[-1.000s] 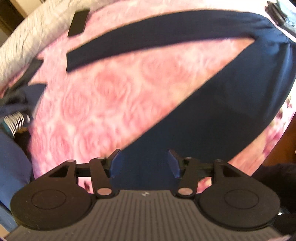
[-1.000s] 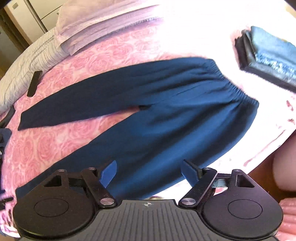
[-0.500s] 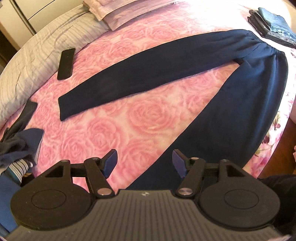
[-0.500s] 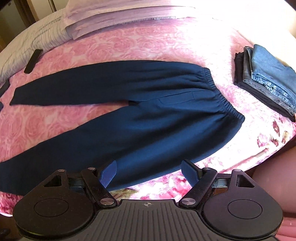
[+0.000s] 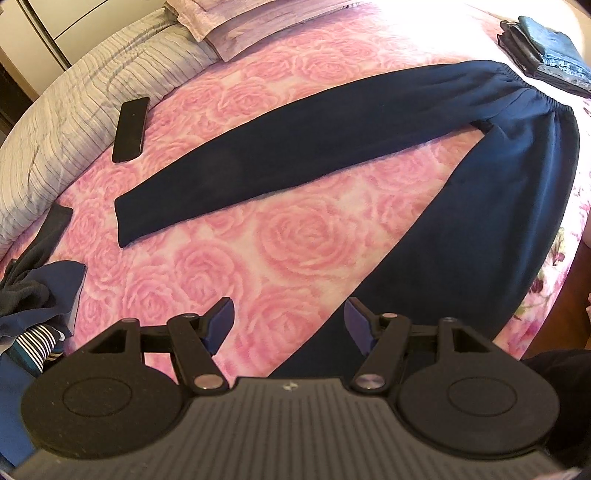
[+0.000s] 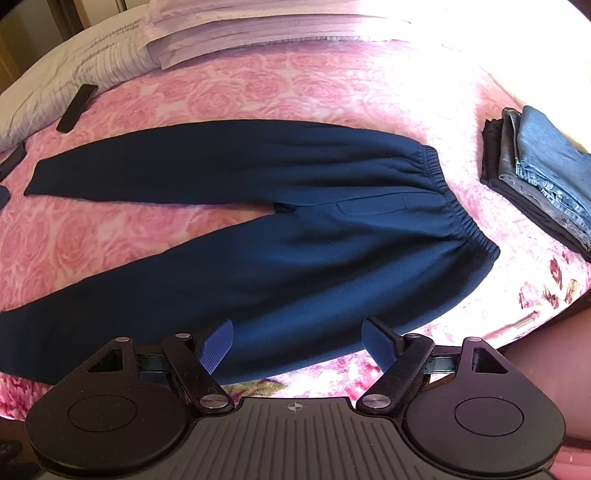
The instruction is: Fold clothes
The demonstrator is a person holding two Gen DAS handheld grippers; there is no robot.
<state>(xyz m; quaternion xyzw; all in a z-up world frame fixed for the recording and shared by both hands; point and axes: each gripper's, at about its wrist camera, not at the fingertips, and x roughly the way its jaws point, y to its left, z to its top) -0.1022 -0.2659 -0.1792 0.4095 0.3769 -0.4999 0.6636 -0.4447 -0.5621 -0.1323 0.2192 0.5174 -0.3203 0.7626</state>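
Navy blue sweatpants [image 6: 295,240] lie flat on a pink rose-patterned bedspread [image 6: 258,81], legs spread apart to the left, elastic waistband [image 6: 454,206] to the right. They also show in the left wrist view [image 5: 480,229]. My left gripper [image 5: 288,321] is open and empty, held above the near leg and the bedspread [image 5: 288,229]. My right gripper [image 6: 297,338] is open and empty, above the near edge of the pants by the hip.
A stack of folded jeans [image 6: 539,173] lies right of the waistband, seen too in the left wrist view [image 5: 546,62]. A black phone [image 5: 131,129] lies by the grey pillow [image 5: 55,122]. A pile of dark and striped clothes [image 5: 33,306] sits at the left. Folded pale bedding [image 6: 258,33] lies at the back.
Both grippers have pulled back and up from the pants, so the whole garment is now in view. Both stayed open and empty.
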